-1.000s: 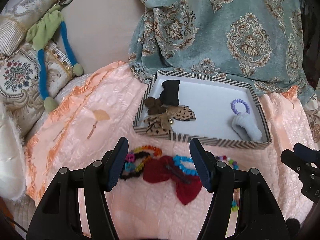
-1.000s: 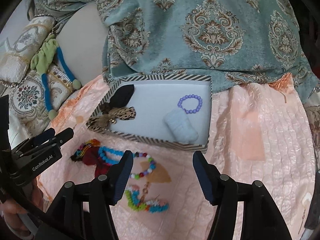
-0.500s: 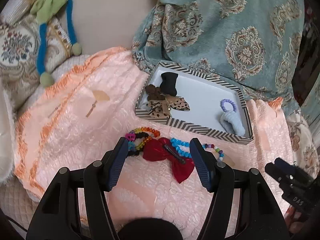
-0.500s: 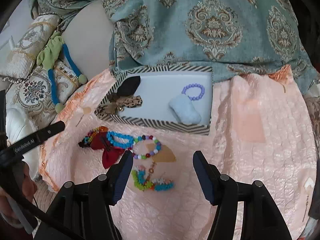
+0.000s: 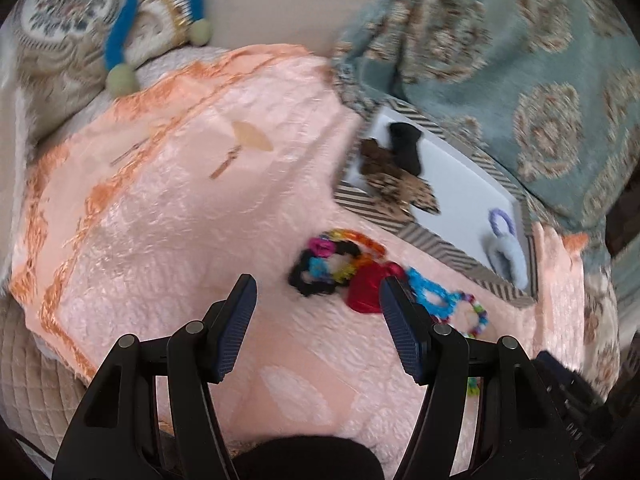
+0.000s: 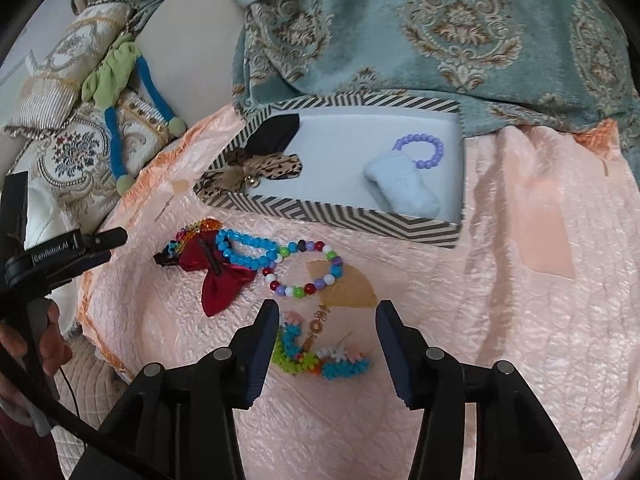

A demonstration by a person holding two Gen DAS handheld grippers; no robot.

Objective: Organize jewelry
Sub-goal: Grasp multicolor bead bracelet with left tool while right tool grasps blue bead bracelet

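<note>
Both grippers, left (image 5: 314, 304) and right (image 6: 326, 326), gape empty above the pink cloth (image 6: 520, 300). Bracelets (image 6: 304, 268) and red bow (image 6: 220, 276) lie before the striped tray (image 6: 340, 222).

This is a home, a soft-furnished sitting or sleeping corner; a quilted peach satin spread with orange fringe (image 6: 520, 300) covers the surface, a teal damask-patterned throw (image 6: 460, 28) drapes behind it, and embroidered floral cushions (image 6: 72, 156) are piled at the left. A green and blue plush toy (image 6: 116, 76) lies across the cushions.
</note>
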